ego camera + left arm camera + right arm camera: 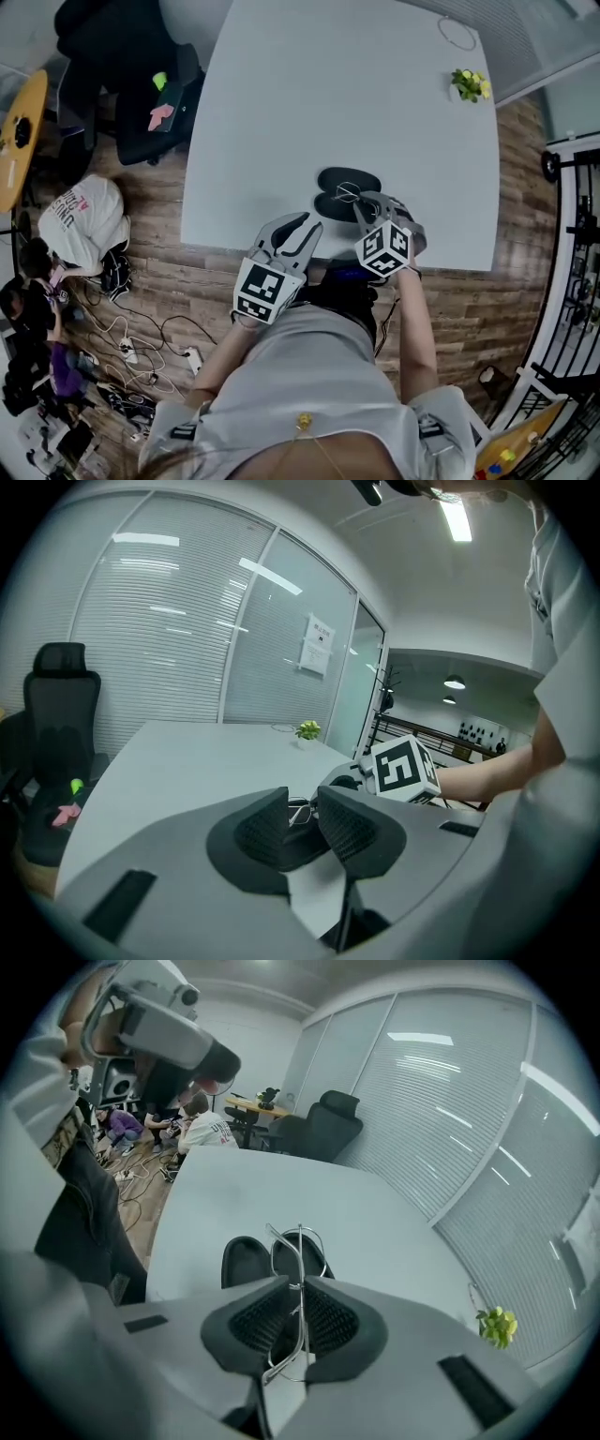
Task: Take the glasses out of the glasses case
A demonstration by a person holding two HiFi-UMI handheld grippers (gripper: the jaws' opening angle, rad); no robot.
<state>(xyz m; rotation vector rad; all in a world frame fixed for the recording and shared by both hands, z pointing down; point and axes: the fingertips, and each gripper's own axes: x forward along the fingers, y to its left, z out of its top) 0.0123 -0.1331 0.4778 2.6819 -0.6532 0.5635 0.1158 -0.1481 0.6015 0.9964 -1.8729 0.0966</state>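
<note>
lift-out step: at centre frame the right gripper (pixel 298 1290) pinches the glasses (pixel 300 1241) over the open case (pixel 244 1261); left gripper (pixel 303 806) narrowly parted, empty. next: carry them clear, gently.

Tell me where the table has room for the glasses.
The table is bare from the glasses case back to the far edge, and along its left side. It is crowded only at the near edge, round the case and the right gripper holding the glasses; a plant and ring occupy the far right corner.
</note>
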